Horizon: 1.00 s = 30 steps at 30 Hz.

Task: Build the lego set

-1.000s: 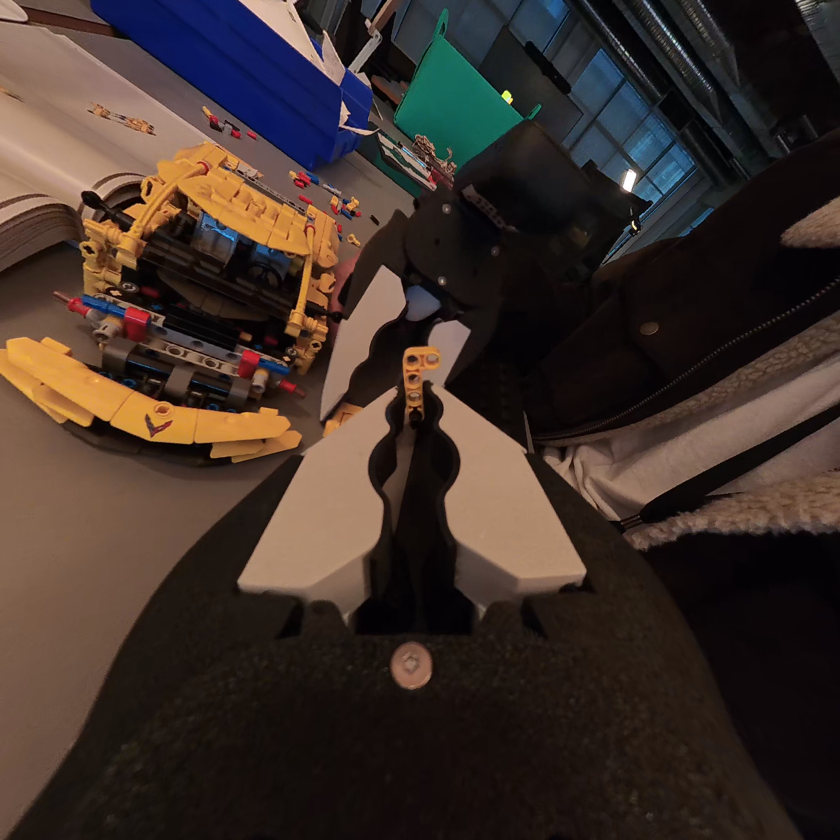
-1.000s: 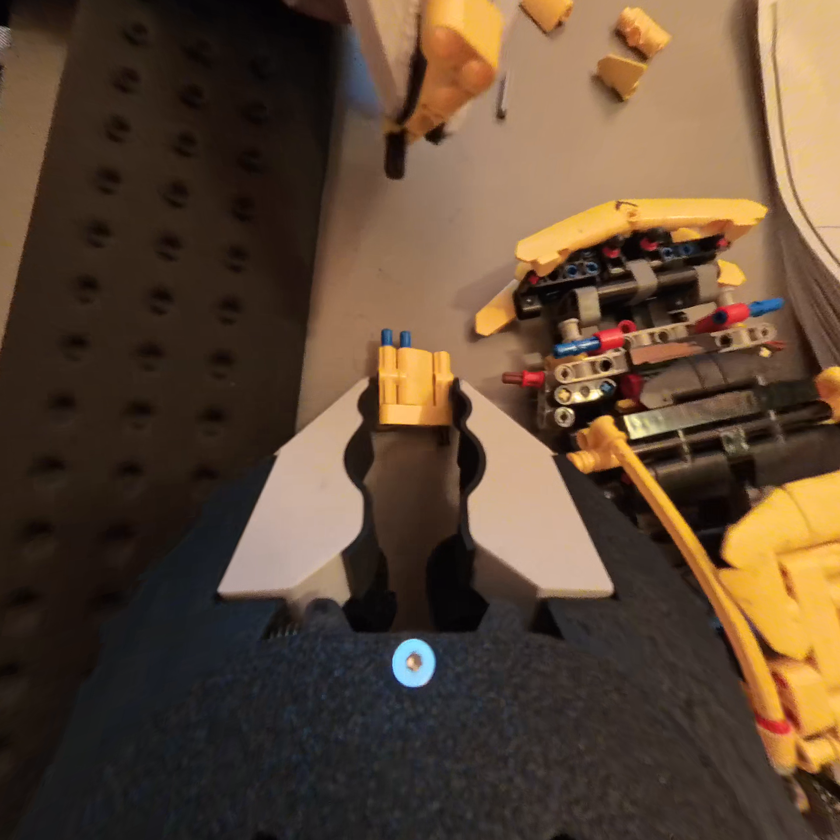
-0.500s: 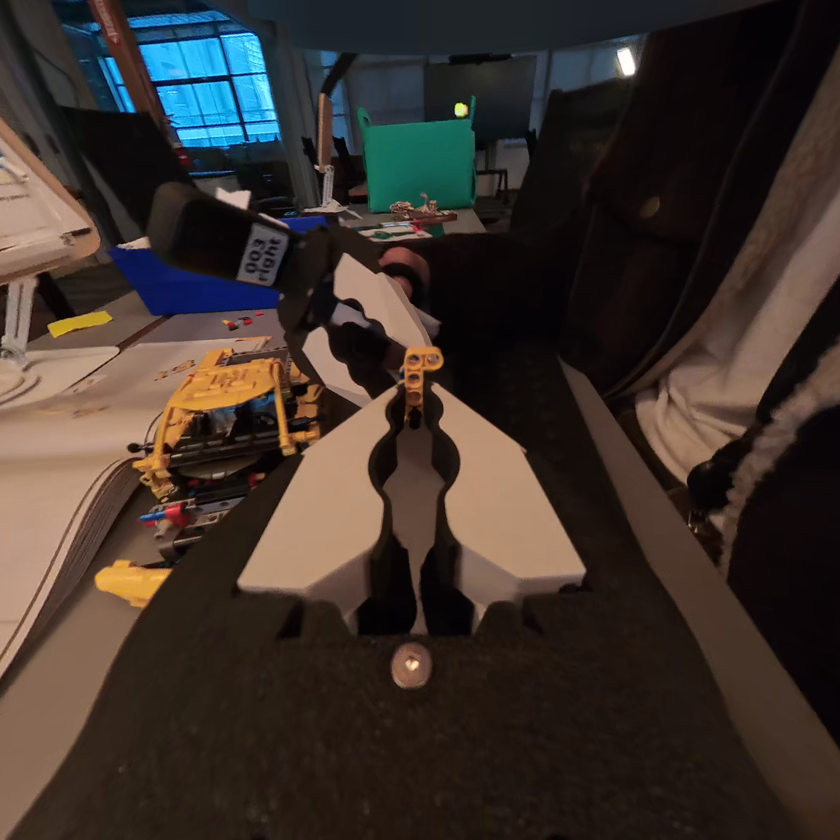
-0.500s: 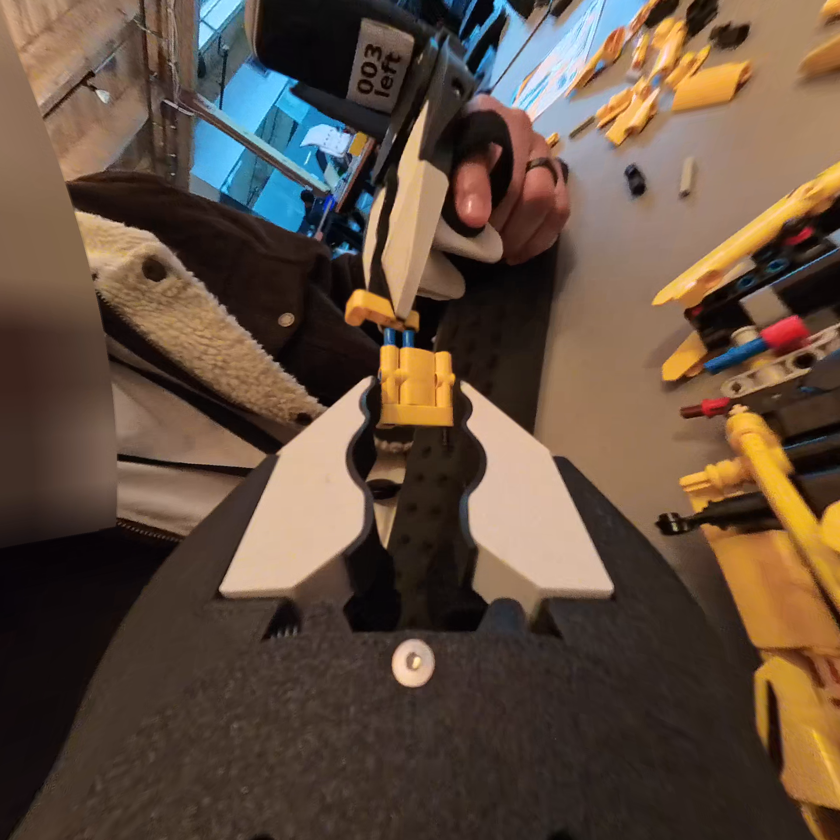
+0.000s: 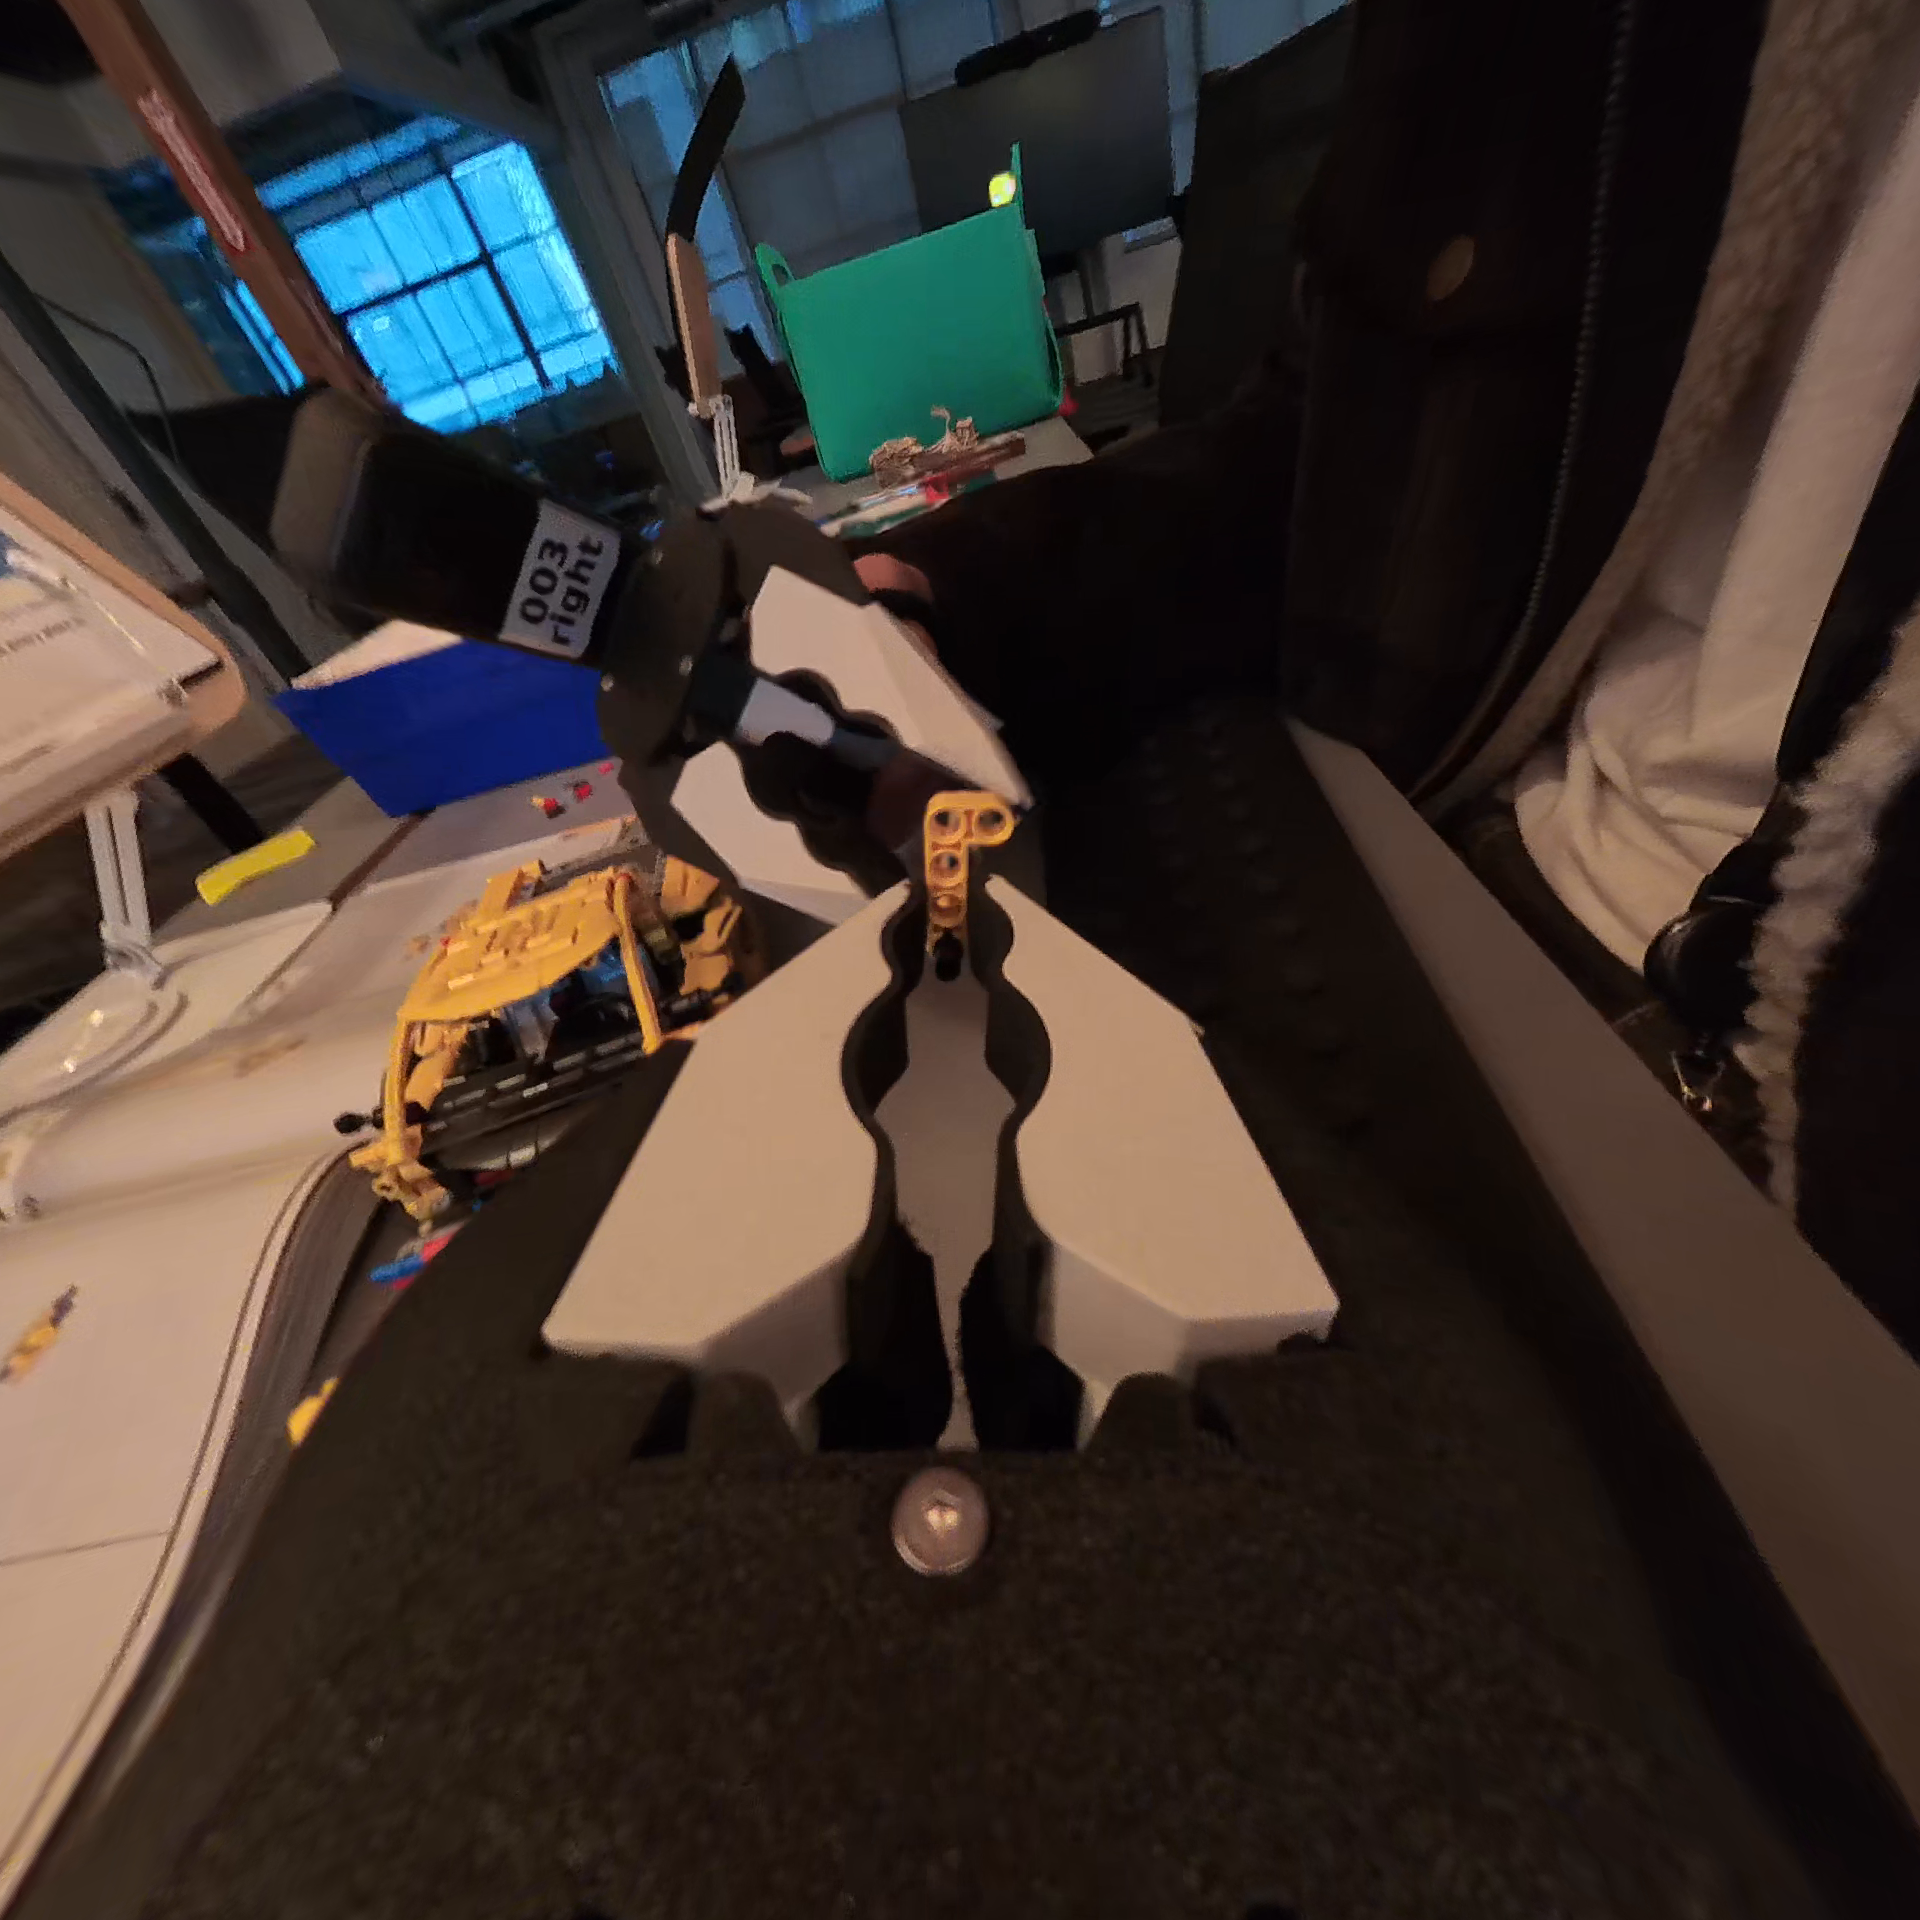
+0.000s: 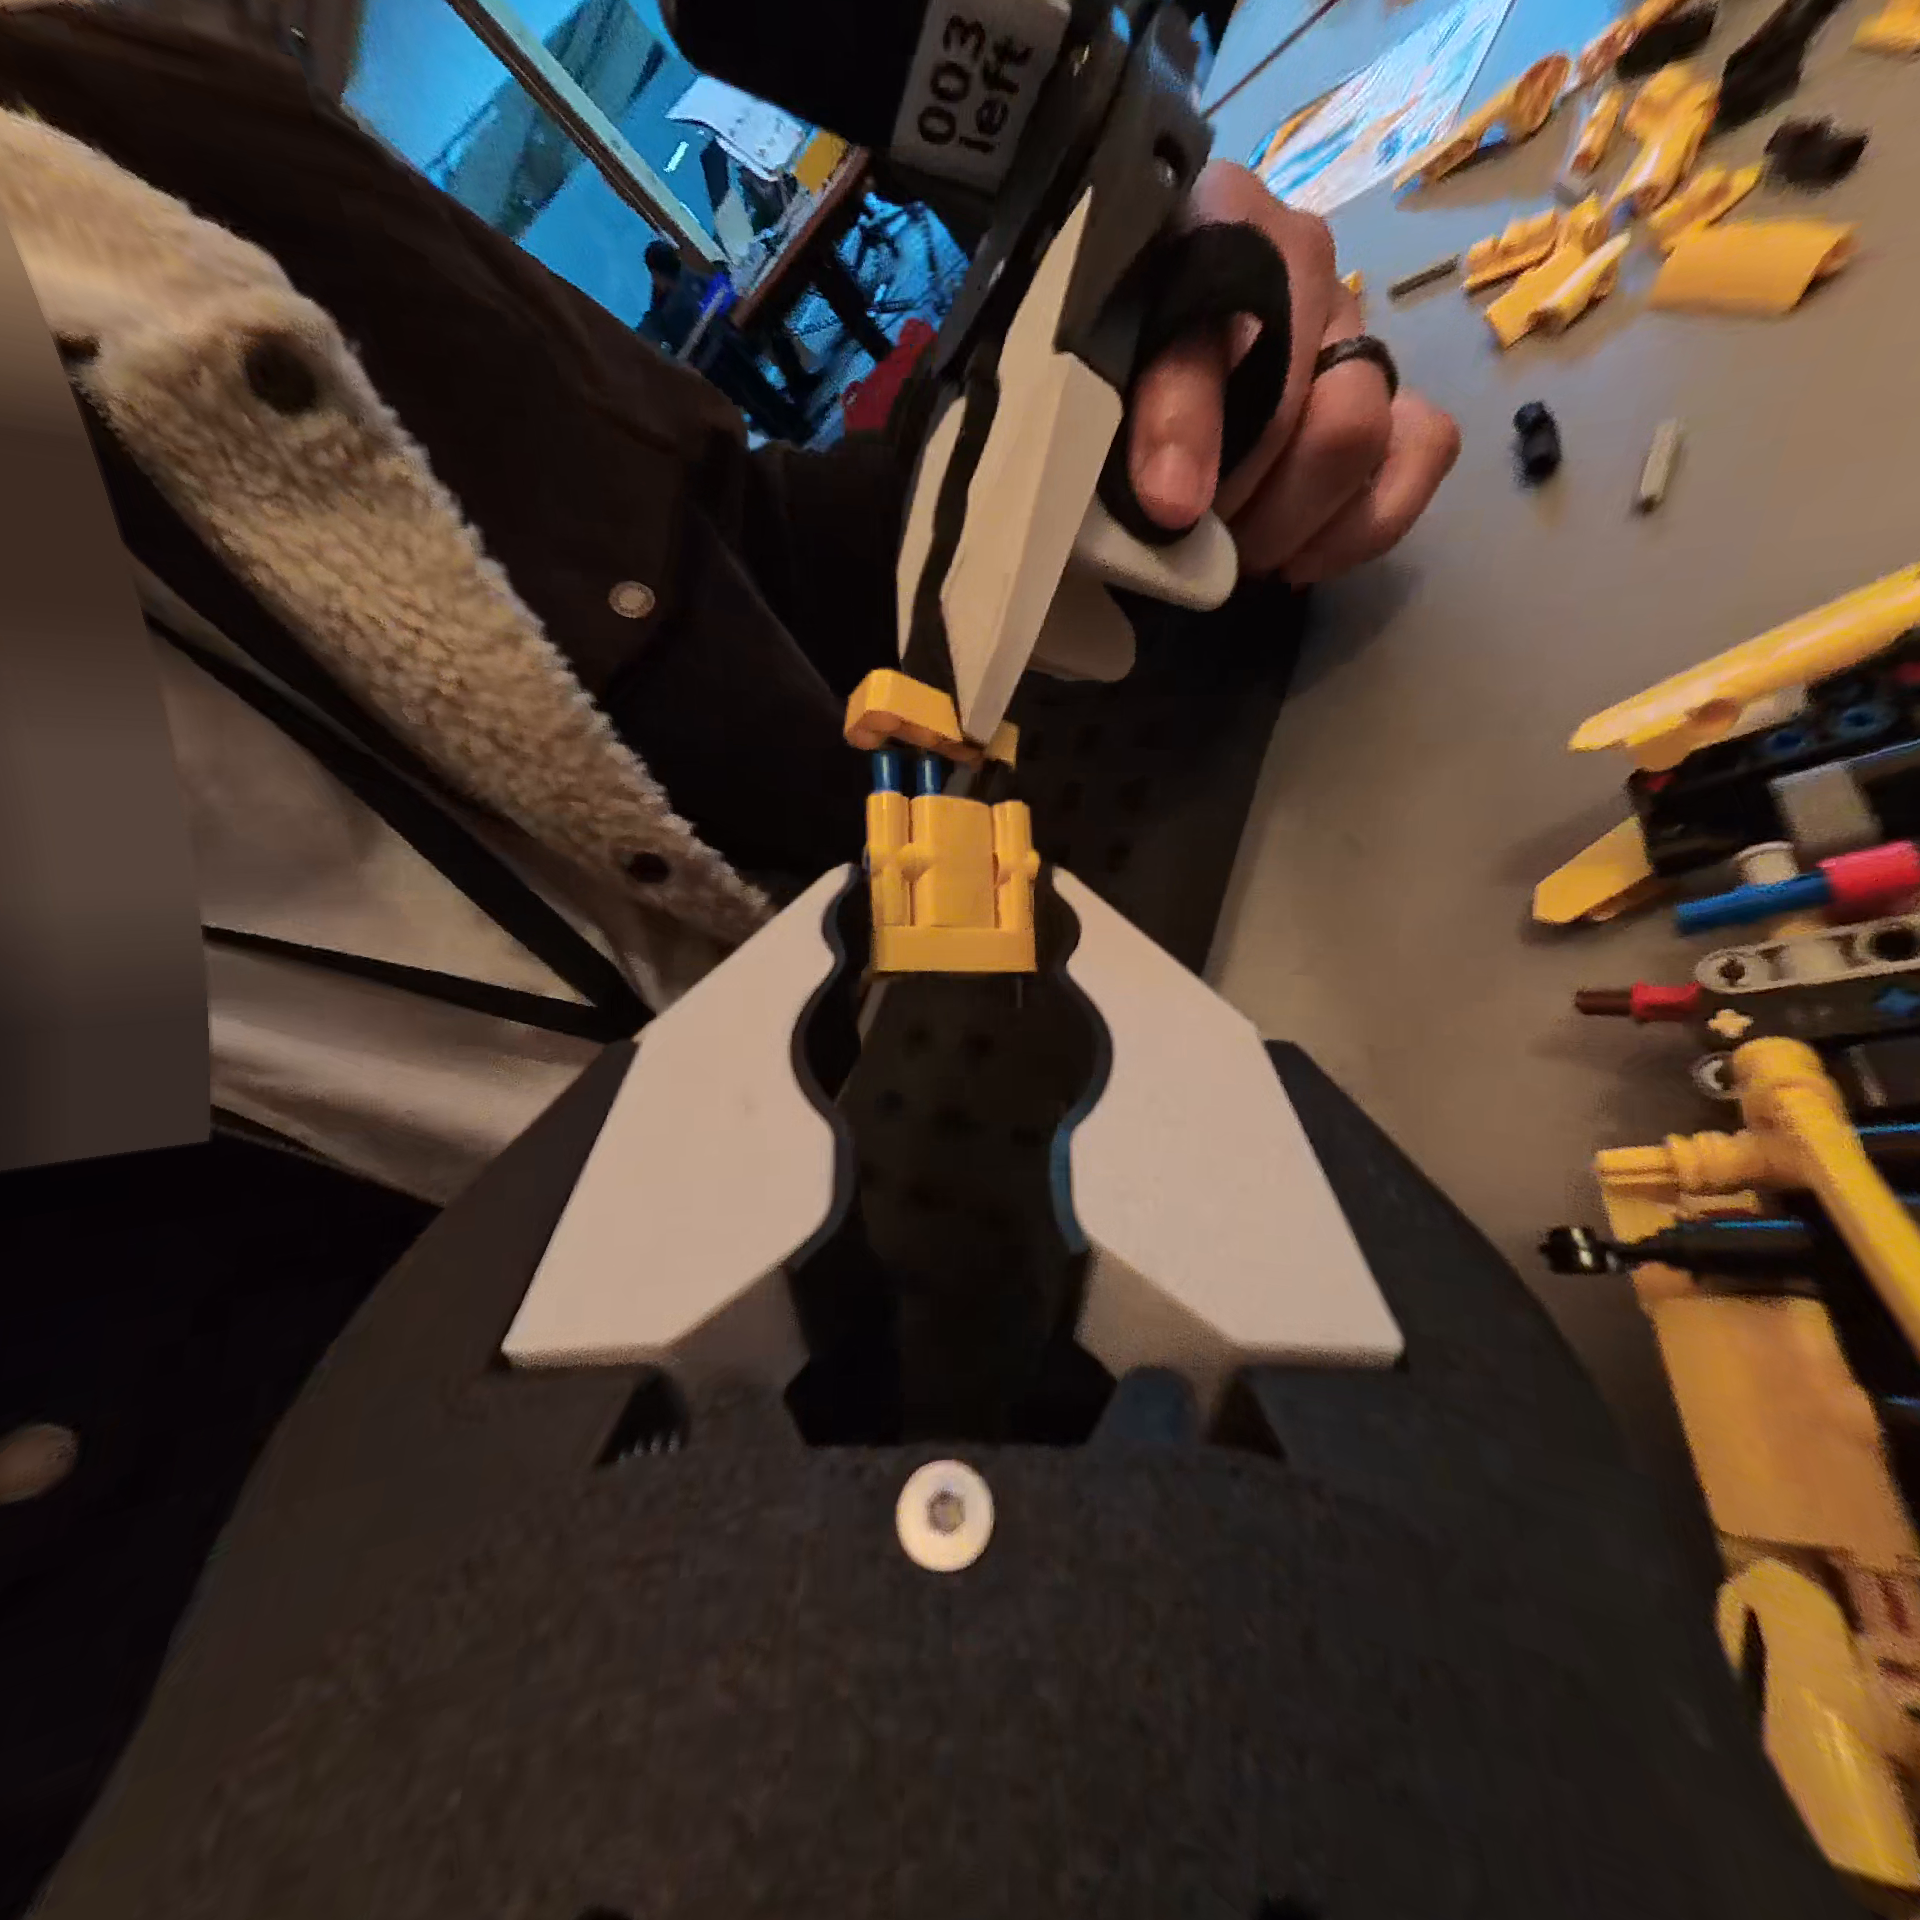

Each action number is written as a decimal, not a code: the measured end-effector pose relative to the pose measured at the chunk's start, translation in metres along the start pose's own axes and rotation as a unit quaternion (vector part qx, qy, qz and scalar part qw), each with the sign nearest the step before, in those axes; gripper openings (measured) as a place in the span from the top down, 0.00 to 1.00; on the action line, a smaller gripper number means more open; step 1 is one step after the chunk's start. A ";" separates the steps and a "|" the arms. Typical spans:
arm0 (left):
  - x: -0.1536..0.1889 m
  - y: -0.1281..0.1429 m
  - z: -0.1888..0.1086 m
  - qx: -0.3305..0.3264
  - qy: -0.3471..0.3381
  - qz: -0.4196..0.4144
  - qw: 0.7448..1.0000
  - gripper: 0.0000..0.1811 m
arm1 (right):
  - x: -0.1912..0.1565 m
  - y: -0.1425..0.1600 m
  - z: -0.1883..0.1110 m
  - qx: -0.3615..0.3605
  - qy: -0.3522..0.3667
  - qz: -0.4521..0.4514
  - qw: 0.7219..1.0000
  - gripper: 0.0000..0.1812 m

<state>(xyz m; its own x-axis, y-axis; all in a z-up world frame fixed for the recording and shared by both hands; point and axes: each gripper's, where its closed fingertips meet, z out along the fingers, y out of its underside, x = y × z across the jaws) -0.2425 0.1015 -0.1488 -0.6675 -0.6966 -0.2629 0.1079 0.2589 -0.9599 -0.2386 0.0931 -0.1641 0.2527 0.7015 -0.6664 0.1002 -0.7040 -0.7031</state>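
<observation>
Mostly clear, left gripper [image 5: 954,914] pinching yellow L-beam [image 5: 961,847], right gripper [image 6: 951,904] clamping yellow block [image 6: 951,883] (blue pins' [image 6: 902,774] ends hidden).

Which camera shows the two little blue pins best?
The right wrist view: the blue pins stick up from the yellow block in the right claw, meeting the L-shaped piece. The left wrist view hides them; only that L-shaped piece shows there.

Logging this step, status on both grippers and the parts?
Left gripper shut on yellow L-beam. Right gripper shut on yellow block; its blue pins meeting the beam. Nothing between them.
</observation>
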 end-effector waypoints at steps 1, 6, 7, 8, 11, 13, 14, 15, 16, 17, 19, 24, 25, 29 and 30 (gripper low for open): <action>0.002 -0.002 0.000 0.006 0.004 0.010 1.000 0.96 | 0.001 0.000 -0.002 0.002 0.007 -0.007 1.000 0.83; 0.000 -0.003 -0.001 0.008 -0.004 0.020 1.000 0.96 | 0.000 0.003 -0.001 -0.003 -0.003 -0.003 1.000 0.83; 0.000 -0.001 0.000 0.003 -0.003 0.022 1.000 0.96 | -0.002 0.003 0.000 -0.005 -0.007 -0.005 1.000 0.83; 0.001 0.001 0.001 -0.002 -0.001 0.024 1.000 0.96 | -0.002 0.002 0.001 -0.003 -0.007 -0.009 1.000 0.83; 0.001 0.001 0.001 0.000 0.000 0.022 1.000 0.96 | -0.003 0.001 0.000 0.000 -0.009 -0.010 1.000 0.83; 0.002 0.002 0.001 -0.003 0.001 0.024 1.000 0.96 | -0.003 0.002 0.000 -0.002 -0.008 -0.010 1.000 0.83; 0.002 0.002 0.001 -0.003 0.001 0.024 1.000 0.96 | -0.003 0.002 0.000 -0.002 -0.009 -0.007 1.000 0.83; 0.001 0.003 0.001 -0.004 -0.001 0.025 1.000 0.96 | -0.002 0.001 0.000 -0.001 -0.007 -0.007 1.000 0.83; 0.001 0.003 0.001 -0.005 -0.001 0.027 1.000 0.96 | -0.002 0.001 0.000 -0.001 -0.008 -0.005 1.000 0.83; 0.001 0.004 0.002 -0.007 -0.002 0.028 1.000 0.96 | -0.001 0.002 0.000 -0.002 -0.007 -0.003 1.000 0.83; 0.003 0.007 0.003 -0.015 0.001 0.033 0.999 0.96 | 0.001 0.004 0.001 -0.008 -0.007 0.006 1.000 0.83; 0.004 0.000 0.002 0.006 0.007 0.023 1.000 0.96 | -0.005 0.002 0.002 0.002 -0.032 0.004 0.999 0.83; 0.005 0.000 0.002 0.007 0.012 0.022 1.000 0.96 | -0.006 0.003 0.003 -0.002 -0.037 0.006 0.999 0.83; 0.002 -0.005 0.001 0.025 0.007 0.005 1.000 0.96 | -0.009 -0.002 0.002 0.013 -0.048 0.009 0.999 0.83; 0.003 -0.005 0.001 0.025 0.009 -0.003 1.000 0.96 | -0.009 -0.002 0.002 0.011 -0.051 0.010 0.999 0.83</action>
<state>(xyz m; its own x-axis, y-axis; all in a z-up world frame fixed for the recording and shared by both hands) -0.2439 0.0973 -0.1448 -0.6819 -0.6853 -0.2556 0.1405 0.2202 -0.9653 -0.2430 0.0881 -0.1573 0.1555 0.6961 -0.7009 0.0747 -0.7158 -0.6943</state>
